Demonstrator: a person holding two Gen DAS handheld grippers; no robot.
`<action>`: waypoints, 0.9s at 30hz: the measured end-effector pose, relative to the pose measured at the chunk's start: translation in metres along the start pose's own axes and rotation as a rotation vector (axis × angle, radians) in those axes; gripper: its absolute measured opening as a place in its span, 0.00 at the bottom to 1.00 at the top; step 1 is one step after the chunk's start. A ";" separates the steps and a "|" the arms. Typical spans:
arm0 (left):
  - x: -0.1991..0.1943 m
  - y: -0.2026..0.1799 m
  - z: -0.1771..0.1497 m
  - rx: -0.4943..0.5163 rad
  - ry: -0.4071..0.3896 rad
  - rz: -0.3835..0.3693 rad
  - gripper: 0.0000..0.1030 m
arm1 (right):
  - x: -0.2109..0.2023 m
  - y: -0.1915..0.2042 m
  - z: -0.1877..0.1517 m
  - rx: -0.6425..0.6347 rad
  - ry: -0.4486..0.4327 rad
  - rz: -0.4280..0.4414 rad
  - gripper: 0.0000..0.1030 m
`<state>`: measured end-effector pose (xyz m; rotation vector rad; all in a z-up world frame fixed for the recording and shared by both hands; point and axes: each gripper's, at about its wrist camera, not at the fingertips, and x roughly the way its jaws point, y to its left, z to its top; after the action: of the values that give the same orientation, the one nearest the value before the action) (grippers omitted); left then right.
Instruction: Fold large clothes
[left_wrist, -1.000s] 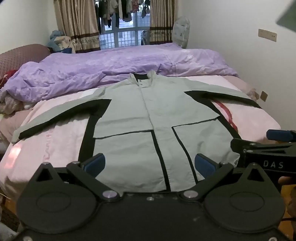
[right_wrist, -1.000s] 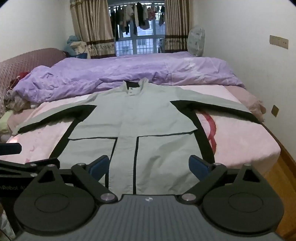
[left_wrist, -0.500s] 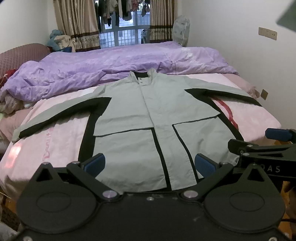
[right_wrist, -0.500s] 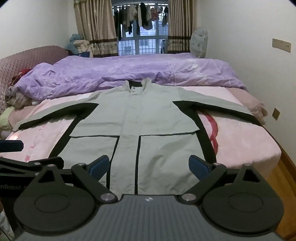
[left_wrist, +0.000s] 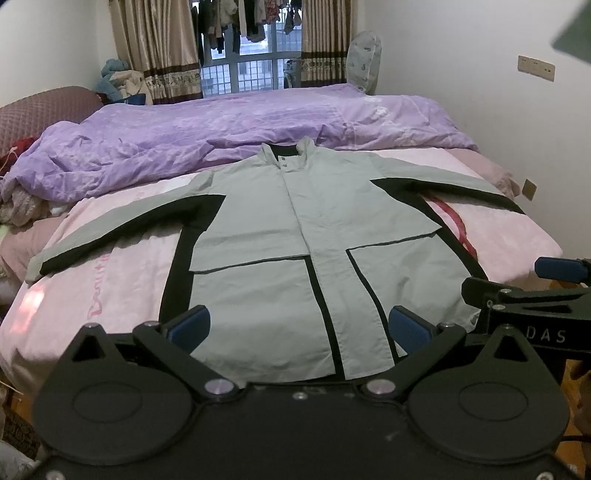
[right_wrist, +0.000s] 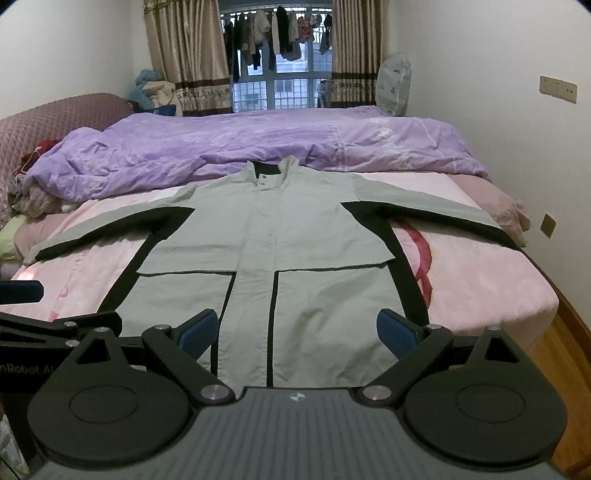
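Both tongs, left (left_wrist: 299, 328) and right (right_wrist: 297, 332), wide and empty above the spread jacket (right_wrist: 266, 251); "DAS" (left_wrist: 546, 336) on the right one's side.

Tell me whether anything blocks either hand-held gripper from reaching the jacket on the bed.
Nothing visible does. The jacket lies flat and uncovered on the pink sheet, with its hem nearest both open grippers: the left hand-held gripper and the right hand-held gripper. The purple duvet sits beyond the collar.
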<state>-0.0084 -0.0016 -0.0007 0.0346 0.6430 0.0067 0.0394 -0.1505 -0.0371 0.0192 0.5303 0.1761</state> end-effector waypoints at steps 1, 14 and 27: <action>0.000 0.000 0.000 0.001 -0.001 0.000 1.00 | 0.000 0.000 0.000 -0.002 -0.001 0.000 1.00; -0.003 -0.003 -0.001 0.010 -0.010 0.003 1.00 | -0.002 0.003 0.000 -0.016 -0.001 0.001 1.00; -0.004 -0.004 -0.001 0.011 -0.012 0.002 1.00 | -0.002 0.002 0.000 -0.016 0.000 0.002 1.00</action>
<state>-0.0121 -0.0052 0.0005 0.0463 0.6308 0.0051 0.0376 -0.1489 -0.0364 0.0042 0.5288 0.1824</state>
